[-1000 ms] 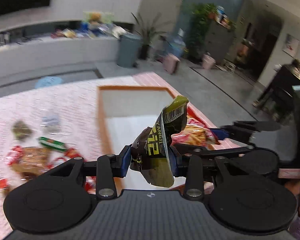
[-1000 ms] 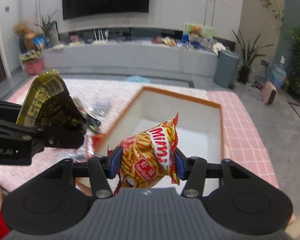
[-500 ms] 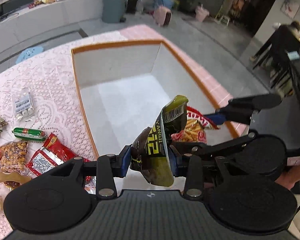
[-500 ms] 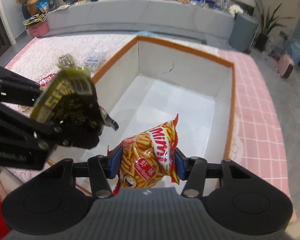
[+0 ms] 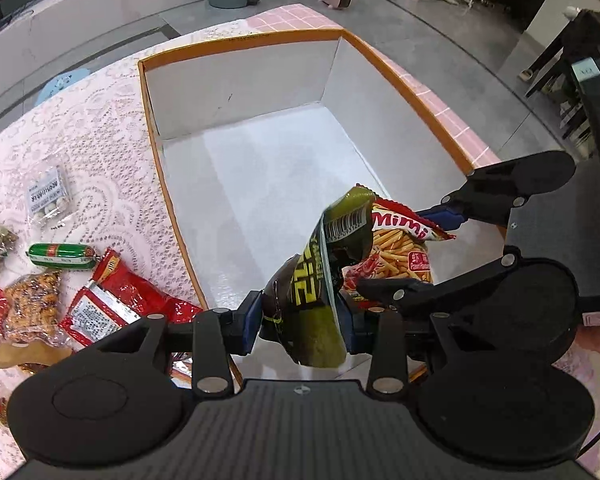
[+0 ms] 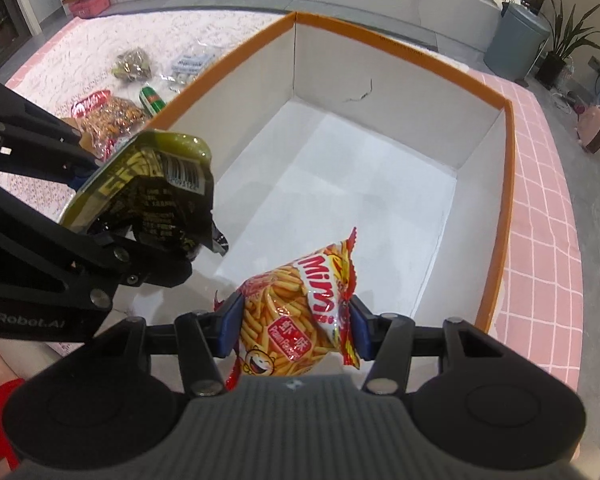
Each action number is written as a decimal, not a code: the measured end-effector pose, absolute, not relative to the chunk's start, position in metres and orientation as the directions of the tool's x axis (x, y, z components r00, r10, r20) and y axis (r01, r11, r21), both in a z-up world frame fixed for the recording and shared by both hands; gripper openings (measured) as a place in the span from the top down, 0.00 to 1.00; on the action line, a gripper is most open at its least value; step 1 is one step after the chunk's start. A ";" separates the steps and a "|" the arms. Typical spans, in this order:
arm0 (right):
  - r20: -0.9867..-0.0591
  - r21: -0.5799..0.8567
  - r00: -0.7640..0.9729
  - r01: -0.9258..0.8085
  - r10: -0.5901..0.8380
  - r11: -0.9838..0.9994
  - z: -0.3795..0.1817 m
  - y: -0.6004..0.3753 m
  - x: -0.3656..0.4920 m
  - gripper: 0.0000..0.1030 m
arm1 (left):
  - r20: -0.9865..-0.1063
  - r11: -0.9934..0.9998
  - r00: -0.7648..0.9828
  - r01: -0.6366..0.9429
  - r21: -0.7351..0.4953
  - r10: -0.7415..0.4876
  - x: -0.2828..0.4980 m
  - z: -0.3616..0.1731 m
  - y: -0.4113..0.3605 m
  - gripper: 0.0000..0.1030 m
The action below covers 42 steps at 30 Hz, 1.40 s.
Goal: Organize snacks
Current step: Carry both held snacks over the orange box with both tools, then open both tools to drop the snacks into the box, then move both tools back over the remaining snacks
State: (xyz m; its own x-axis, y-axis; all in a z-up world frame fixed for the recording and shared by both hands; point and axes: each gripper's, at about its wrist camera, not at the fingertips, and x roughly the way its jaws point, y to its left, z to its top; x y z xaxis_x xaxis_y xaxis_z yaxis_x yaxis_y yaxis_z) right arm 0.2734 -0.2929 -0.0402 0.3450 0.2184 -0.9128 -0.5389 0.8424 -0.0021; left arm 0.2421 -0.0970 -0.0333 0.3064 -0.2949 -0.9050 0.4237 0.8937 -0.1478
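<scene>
My left gripper (image 5: 300, 320) is shut on a dark green snack packet (image 5: 320, 280) with yellow lettering, held over the near end of the orange-rimmed white box (image 5: 228, 92). To its right, my right gripper (image 6: 294, 324) is shut on a red and yellow Mimi chip bag (image 6: 296, 320), also above the box's (image 6: 400, 116) white floor. In the right wrist view the green packet (image 6: 156, 188) hangs at the left, in the left gripper's black fingers (image 6: 112, 248). The chip bag (image 5: 400, 248) shows just behind the green packet in the left wrist view. Nothing lies inside the box.
Left of the box, on the pink lace cloth (image 5: 100, 128), lie several loose snacks: a green sausage (image 5: 62, 256), red packets (image 5: 120, 300), a nut bag (image 5: 32, 304) and a clear candy pouch (image 5: 48, 196). The table edge and grey floor (image 5: 440, 40) lie beyond the box.
Both grippers have tipped downward and come lower over the box, each still holding its packet. The view has swung from the room to the box's floor.
</scene>
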 end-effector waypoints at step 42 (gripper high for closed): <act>-0.625 -0.018 0.713 -0.420 0.318 0.907 0.034 -0.237 0.183 0.13 | -0.705 0.980 0.683 0.168 -0.106 -0.193 0.155 0.044 0.015 0.29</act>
